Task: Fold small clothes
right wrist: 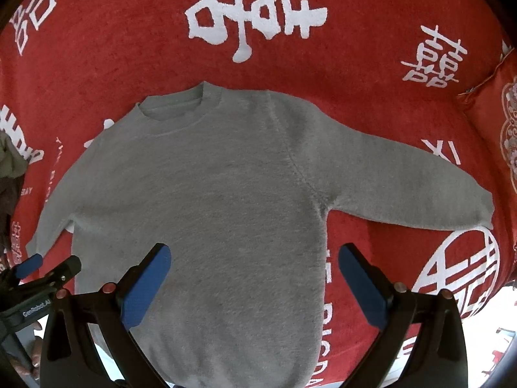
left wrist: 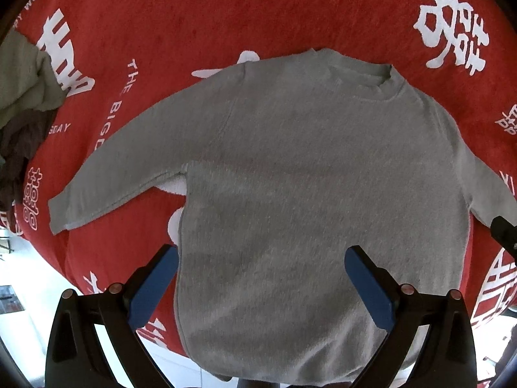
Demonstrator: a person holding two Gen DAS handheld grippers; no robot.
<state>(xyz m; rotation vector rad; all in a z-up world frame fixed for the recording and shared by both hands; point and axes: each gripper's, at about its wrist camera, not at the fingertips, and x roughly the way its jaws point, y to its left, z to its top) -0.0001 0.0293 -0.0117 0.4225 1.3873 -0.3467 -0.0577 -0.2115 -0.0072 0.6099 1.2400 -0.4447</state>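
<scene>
A small grey long-sleeved sweater [left wrist: 290, 168] lies flat and face up on a red cloth, collar away from me, both sleeves spread out to the sides. It also shows in the right wrist view [right wrist: 206, 194]. My left gripper [left wrist: 261, 262] is open and empty, hovering above the sweater's lower left body. My right gripper [right wrist: 255, 258] is open and empty above the lower right body. The left gripper [right wrist: 48, 266] also shows at the left edge of the right wrist view, near the left cuff.
The red cloth [left wrist: 194, 16] with white characters covers the surface and drops off at the near edge. A pile of other clothes [left wrist: 22, 97] lies at the far left. A red cushion [right wrist: 497, 113] sits at the right.
</scene>
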